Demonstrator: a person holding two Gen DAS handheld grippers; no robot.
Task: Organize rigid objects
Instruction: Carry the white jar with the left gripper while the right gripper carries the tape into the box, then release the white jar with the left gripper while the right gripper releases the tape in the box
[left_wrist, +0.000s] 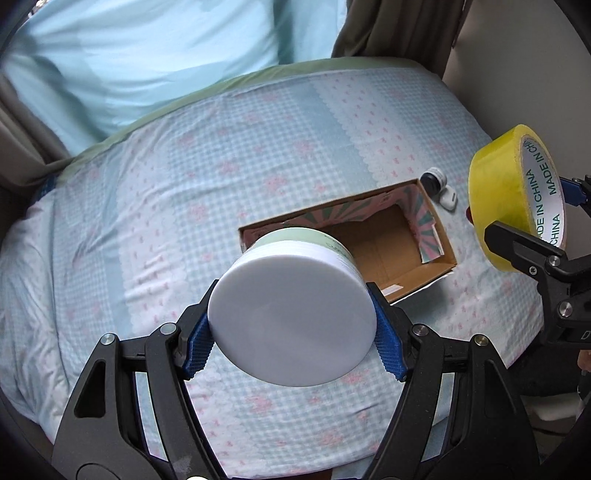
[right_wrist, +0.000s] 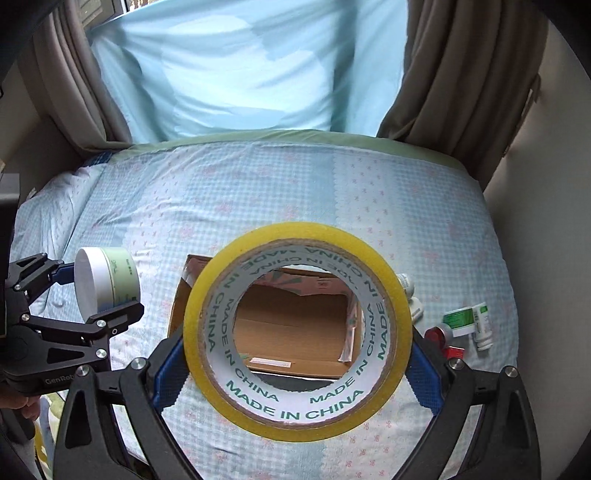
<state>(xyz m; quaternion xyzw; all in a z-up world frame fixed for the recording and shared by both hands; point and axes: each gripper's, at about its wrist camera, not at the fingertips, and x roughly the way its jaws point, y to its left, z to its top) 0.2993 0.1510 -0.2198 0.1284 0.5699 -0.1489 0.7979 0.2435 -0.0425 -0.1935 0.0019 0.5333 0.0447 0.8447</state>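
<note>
My left gripper (left_wrist: 291, 332) is shut on a round jar (left_wrist: 291, 314) with a white lid and pale green body, held above the bed near the left end of an open cardboard box (left_wrist: 437, 240). The jar also shows in the right wrist view (right_wrist: 107, 284). My right gripper (right_wrist: 295, 354) is shut on a yellow tape roll (right_wrist: 295, 417) printed "MADE IN CHINA", held above the box (right_wrist: 295, 328), whose brown floor shows through the roll's hole. The roll also shows in the left wrist view (left_wrist: 491, 199).
The bed (left_wrist: 147, 203) has a blue checked sheet with pink flowers. Small bottles (left_wrist: 436, 181) lie by the box's right end. In the right wrist view, white bottles (right_wrist: 484, 325), a green-labelled bottle (right_wrist: 458, 321) and red caps (right_wrist: 436, 336) lie right of the box. Curtains (right_wrist: 461, 74) hang behind.
</note>
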